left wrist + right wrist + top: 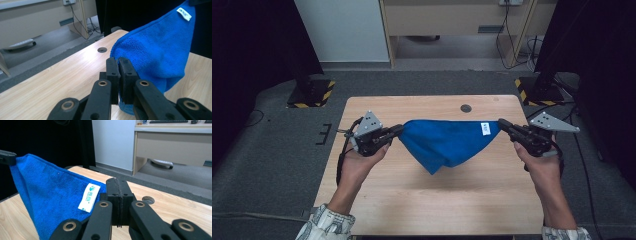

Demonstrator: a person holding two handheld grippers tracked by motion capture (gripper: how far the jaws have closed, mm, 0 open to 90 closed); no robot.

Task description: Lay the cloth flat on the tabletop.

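A blue cloth (444,142) hangs stretched between my two grippers above the wooden table (377,195), sagging to a point near the tabletop. My left gripper (399,130) is shut on the cloth's left corner. My right gripper (501,123) is shut on the right corner, beside the white label (485,128). In the left gripper view the jaws (118,61) pinch the cloth (155,52) edge, and the label (183,13) shows at the far corner. In the right gripper view the jaws (117,181) are pressed together on the cloth (50,195) by the label (89,197).
A round cable hole (466,108) lies in the table's far edge. Two black stands with yellow-black striped bases (312,92) (537,92) flank the table's far corners. A desk (452,20) stands beyond on the grey floor.
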